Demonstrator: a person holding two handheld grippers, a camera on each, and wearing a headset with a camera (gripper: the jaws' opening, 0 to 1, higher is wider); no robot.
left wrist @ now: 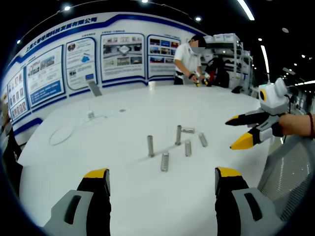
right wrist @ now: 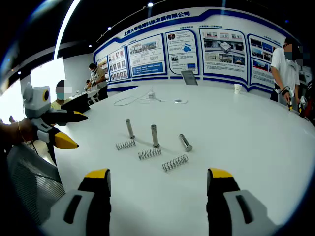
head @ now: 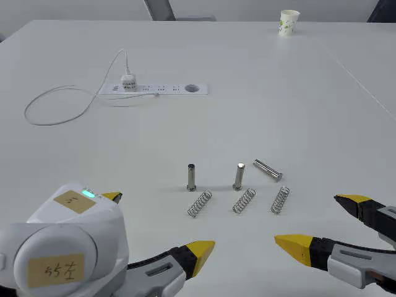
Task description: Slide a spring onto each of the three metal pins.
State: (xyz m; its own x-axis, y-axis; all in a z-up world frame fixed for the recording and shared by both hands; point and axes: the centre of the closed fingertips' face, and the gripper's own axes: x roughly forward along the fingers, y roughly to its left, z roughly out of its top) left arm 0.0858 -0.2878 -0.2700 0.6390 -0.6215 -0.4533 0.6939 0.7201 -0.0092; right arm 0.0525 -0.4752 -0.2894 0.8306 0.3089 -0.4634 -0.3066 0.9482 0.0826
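On the white table [head: 260, 111] two metal pins stand upright [head: 191, 176] [head: 239, 176], and a third pin [head: 267, 169] lies on its side to their right. Three springs [head: 199, 203] [head: 244, 200] [head: 279, 200] lie in a row just in front of them. My left gripper [head: 158, 224] is open at the near left, short of the springs. My right gripper [head: 320, 223] is open at the near right, holding nothing. The left gripper view has the pins [left wrist: 150, 146] and springs [left wrist: 165, 161] ahead of its open jaws. The right gripper view has them too [right wrist: 154, 136] [right wrist: 149, 153].
A white power strip [head: 154, 89] with a plugged charger and a looping white cable [head: 49, 105] lies at the far left. A paper cup [head: 288, 22] stands at the far edge. A person [left wrist: 189, 59] stands beyond the table.
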